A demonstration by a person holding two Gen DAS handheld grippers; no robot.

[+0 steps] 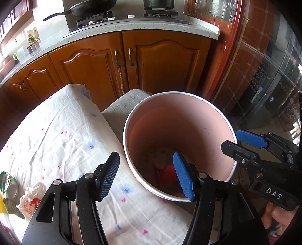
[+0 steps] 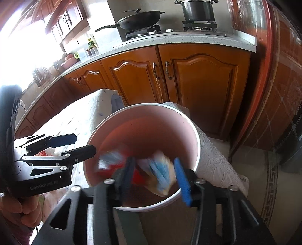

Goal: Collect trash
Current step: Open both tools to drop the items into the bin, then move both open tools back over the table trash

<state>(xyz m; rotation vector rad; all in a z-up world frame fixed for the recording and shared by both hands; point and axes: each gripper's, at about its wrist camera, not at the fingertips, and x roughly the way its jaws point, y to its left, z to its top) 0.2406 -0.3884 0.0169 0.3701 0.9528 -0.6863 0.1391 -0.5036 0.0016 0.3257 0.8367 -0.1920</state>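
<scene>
A pink bin (image 1: pixel 188 116) with a white rim stands beside the cloth-covered table (image 1: pixel 62 132); red and pale trash lies at its bottom. My left gripper (image 1: pixel 147 173) is open and empty, straddling the bin's near-left rim. My right gripper (image 2: pixel 153 175) is open over the bin (image 2: pixel 147 132); a blurred blue-and-white wrapper (image 2: pixel 160 175) is between its fingers, falling into the bin. The right gripper also shows in the left wrist view (image 1: pixel 243 142) at the bin's right rim. Crumpled wrappers (image 1: pixel 28 196) lie on the table at the left.
Wooden kitchen cabinets (image 1: pixel 151 62) and a countertop with a stove, pan (image 1: pixel 90 9) and pot stand behind. A glass-fronted cabinet (image 1: pixel 264 75) stands to the right. A padded seat (image 2: pixel 217 160) lies beside the bin.
</scene>
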